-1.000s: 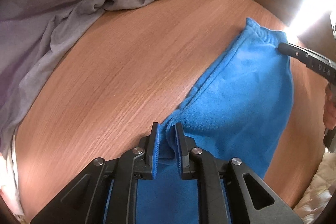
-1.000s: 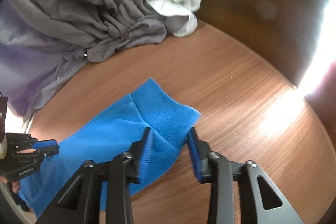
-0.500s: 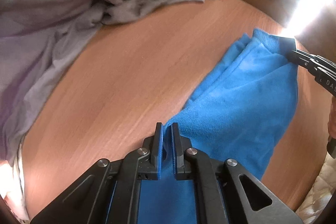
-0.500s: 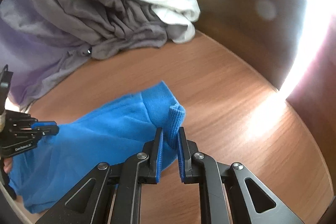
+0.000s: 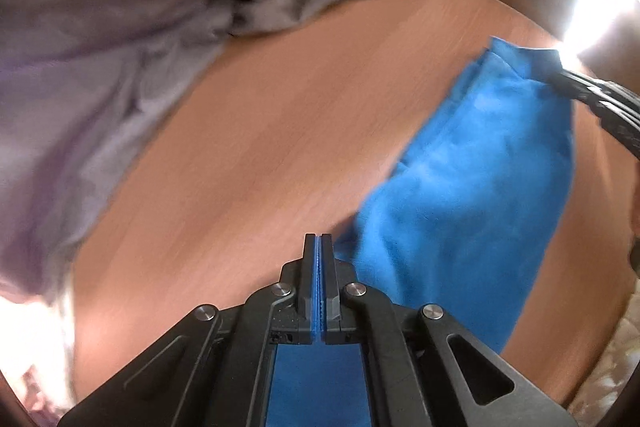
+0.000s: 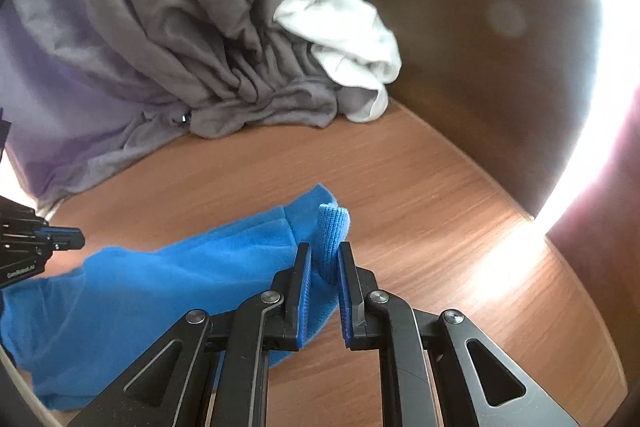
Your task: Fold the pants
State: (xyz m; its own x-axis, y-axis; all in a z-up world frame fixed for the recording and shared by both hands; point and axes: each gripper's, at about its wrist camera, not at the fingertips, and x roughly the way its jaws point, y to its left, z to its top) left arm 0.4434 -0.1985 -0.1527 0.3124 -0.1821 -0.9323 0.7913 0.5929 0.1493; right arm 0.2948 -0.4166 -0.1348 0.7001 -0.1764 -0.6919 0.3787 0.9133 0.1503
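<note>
step: corners gripped, fold not yet made | pants (image 6: 132, 291): flat on table (image 5: 256, 163) | left tongs (image 5: 319, 277): clenched on near edge; right tongs (image 6: 324, 267): pinching ribbed cuff | next: lift both ends together, carry over evenly

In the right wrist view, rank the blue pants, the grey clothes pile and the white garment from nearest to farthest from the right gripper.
1. Blue pants: ribbed cuff pinched in the right gripper, body trailing left.
2. Grey clothes pile: farther back on the table, upper left.
3. White garment: at the back, right of the grey pile; roughly as far, too close to call.
</note>
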